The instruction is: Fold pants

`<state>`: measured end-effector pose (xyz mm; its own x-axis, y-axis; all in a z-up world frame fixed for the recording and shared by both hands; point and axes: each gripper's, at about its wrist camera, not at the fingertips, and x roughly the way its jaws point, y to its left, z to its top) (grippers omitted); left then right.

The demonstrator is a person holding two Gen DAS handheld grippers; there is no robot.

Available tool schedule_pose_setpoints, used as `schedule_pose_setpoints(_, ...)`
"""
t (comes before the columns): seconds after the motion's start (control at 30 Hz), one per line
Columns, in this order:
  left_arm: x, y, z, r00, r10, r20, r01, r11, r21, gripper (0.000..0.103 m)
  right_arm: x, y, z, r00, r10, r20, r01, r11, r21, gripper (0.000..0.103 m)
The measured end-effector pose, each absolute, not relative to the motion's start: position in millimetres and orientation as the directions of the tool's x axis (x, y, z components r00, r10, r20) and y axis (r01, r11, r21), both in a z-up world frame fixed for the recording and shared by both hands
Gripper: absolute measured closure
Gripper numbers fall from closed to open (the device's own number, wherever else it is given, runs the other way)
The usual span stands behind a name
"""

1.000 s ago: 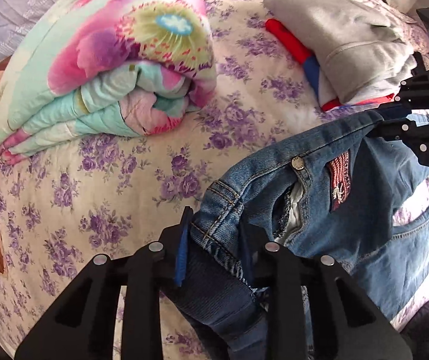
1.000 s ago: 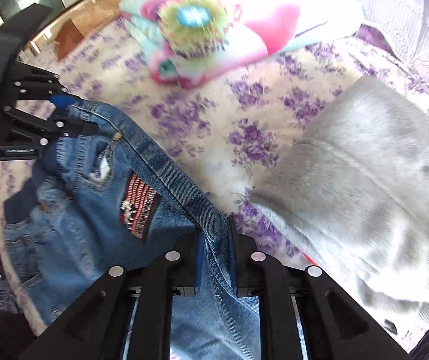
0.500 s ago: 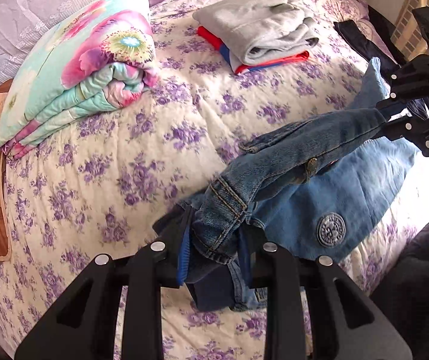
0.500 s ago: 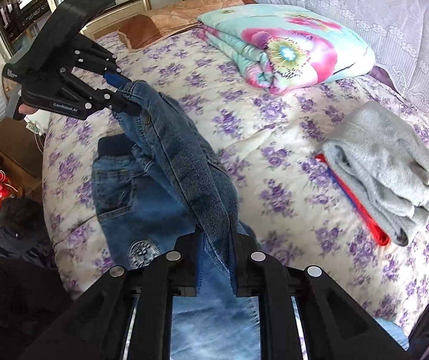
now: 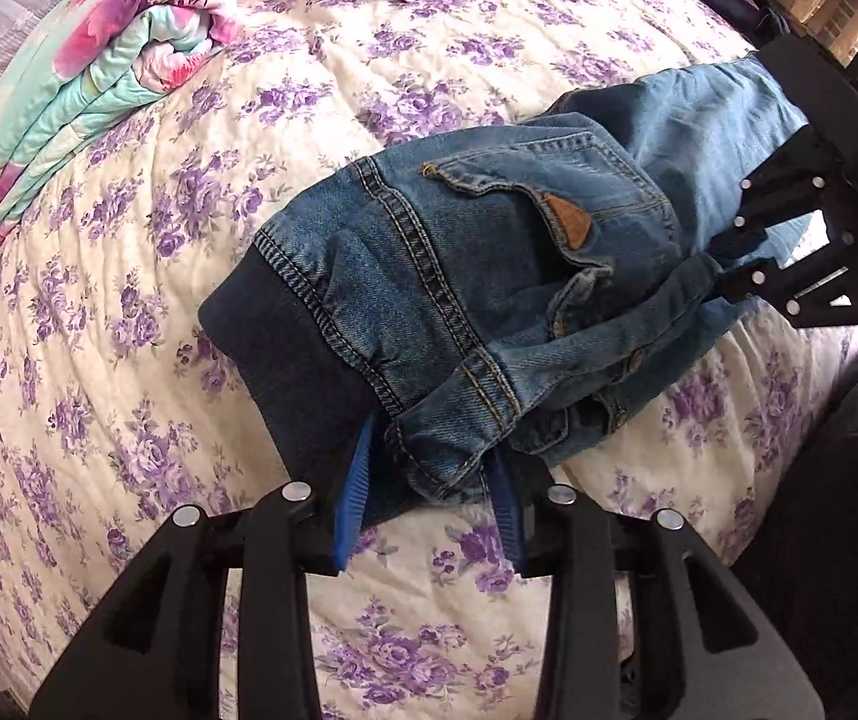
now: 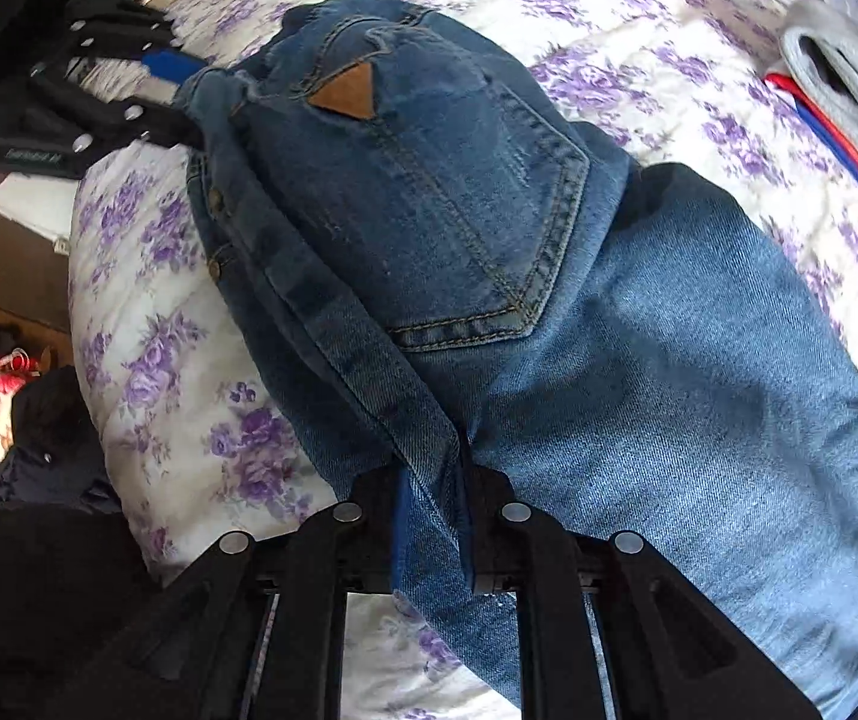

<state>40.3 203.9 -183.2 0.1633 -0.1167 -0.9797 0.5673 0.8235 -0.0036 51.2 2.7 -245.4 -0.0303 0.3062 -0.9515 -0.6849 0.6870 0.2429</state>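
Jeans [image 5: 489, 276] lie on the bedspread [image 5: 129, 300], folded quilt [image 5: 99, 60] behind.

Jeans [image 5: 489, 276] are mid-blue denim with a navy waistband and tan triangle patch [image 6: 348, 93]. Bedspread [image 5: 129, 312] beyond the jaws is cream with purple flowers; folded quilt [image 5: 99, 60] is mint-and-pink floral.

You have blue denim jeans [image 5: 489, 276] doubled lengthwise on the floral bedspread, back side up. Your view shows a stitched back pocket [image 6: 429, 204] bearing a tan triangular patch [image 6: 348, 97], and a dark ribbed waistband [image 5: 285, 354] at one end. The lighter leg [image 6: 687, 396] stretches away, its fabric bunched along the folded edge.
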Motion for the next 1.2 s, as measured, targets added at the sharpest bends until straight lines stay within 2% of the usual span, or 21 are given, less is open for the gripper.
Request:
schedule_pose_setpoints(0.03, 36.3, 209.5, -175.9, 0.171, -0.118, -0.978, 0.567, 0.823, -0.001, 0.055, 52.3, 0.3, -245.4, -0.039, 0.318, -0.947, -0.674, 0.692, 0.26, 0.089)
schedule_pose_setpoints(0.07, 32.5, 216.3, -168.5, 0.178, -0.122, -0.976, 0.562, 0.827, -0.001, 0.051, 52.3, -1.5, -245.8, -0.043, 0.325, -0.945, -0.669, 0.693, 0.269, 0.089)
schedule_pose_setpoints(0.2, 23.7, 250.5, -134.9, 0.224, -0.164, -0.961, 0.476, 0.879, -0.039, 0.051, 47.4, -1.2, -245.0, -0.031, 0.318, -0.948, -0.675, 0.692, 0.254, 0.089)
schedule_pose_setpoints(0.3, 22.6, 258.5, -107.3, 0.275, -0.284, -0.918, 0.373, 0.912, -0.171, 0.051, 51.0, -2.7, -244.4, -0.038, 0.315, -0.948, -0.669, 0.697, 0.258, 0.089)
schedule_pose_setpoints(0.4, 23.1, 233.7, -94.2, 0.336, -0.403, -0.851, 0.308, 0.901, -0.305, 0.051, 52.7, -3.1, -243.4, -0.047, 0.312, -0.949, -0.669, 0.696, 0.262, 0.089)
schedule_pose_setpoints(0.57, 34.1, 158.5, -141.5, 0.272, -0.344, -0.899, 0.205, 0.933, -0.295, 0.051, 58.5, 1.6, -239.2, -0.053, 0.299, -0.953, -0.675, 0.693, 0.255, 0.089)
schedule_pose_setpoints(0.63, 36.3, 146.9, -165.7, 0.216, -0.373, -0.903, 0.136, 0.927, -0.35, 0.051, 56.6, 3.3, -236.9, -0.056, 0.299, -0.953, -0.679, 0.688, 0.256, 0.089)
schedule_pose_setpoints(0.77, 36.1, 144.9, -197.4, 0.165, -0.328, -0.93, 0.027, 0.944, -0.328, 0.052, 45.7, 3.8, -230.8, -0.052, 0.297, -0.953, -0.715, 0.655, 0.243, 0.088)
schedule_pose_setpoints(0.83, 35.4, 149.0, -211.6, 0.133, -0.327, -0.936, -0.006, 0.944, -0.331, 0.056, 44.1, 3.6, -234.6, -0.058, 0.3, -0.952, -0.717, 0.651, 0.249, 0.087)
schedule_pose_setpoints(0.87, 35.6, 151.0, -220.9, 0.114, -0.311, -0.944, -0.025, 0.949, -0.316, 0.064, 44.3, 2.2, -238.6, -0.065, 0.303, -0.951, -0.707, 0.658, 0.258, 0.086)
schedule_pose_setpoints(0.9, 35.6, 152.9, -227.4, 0.101, -0.286, -0.953, -0.048, 0.955, -0.292, 0.078, 45.5, 2.0, -240.8, -0.073, 0.308, -0.949, -0.694, 0.667, 0.27, 0.085)
schedule_pose_setpoints(0.97, 36.2, 159.1, -233.1, 0.094, -0.275, -0.957, -0.096, 0.954, -0.283, 0.087, 47.1, 2.0, -241.3, -0.077, 0.311, -0.947, -0.676, 0.682, 0.279, 0.084)
schedule_pose_setpoints(1.03, 38.3, 165.1, -233.1, 0.087, -0.303, -0.949, -0.127, 0.941, -0.313, 0.091, 47.1, 4.4, -234.8, -0.085, 0.3, -0.95, -0.682, 0.678, 0.275, 0.082)
schedule_pose_setpoints(1.07, 38.8, 166.4, -234.7, 0.086, -0.307, -0.948, -0.128, 0.94, -0.316, 0.092, 47.6, 5.2, -229.3, -0.093, 0.294, -0.951, -0.681, 0.678, 0.276, 0.074)
schedule_pose_setpoints(1.1, 38.9, 166.6, -235.5, 0.087, -0.306, -0.948, -0.125, 0.941, -0.315, 0.093, 49.6, 5.0, -222.8, -0.107, 0.302, -0.947, -0.673, 0.679, 0.292, 0.059)
schedule_pose_setpoints(1.2, 39.3, 166.2, -236.4, 0.098, -0.304, -0.948, -0.123, 0.941, -0.315, 0.093, 56.0, 2.6, -196.0, -0.116, 0.388, -0.914, -0.654, 0.663, 0.365, 0.055)
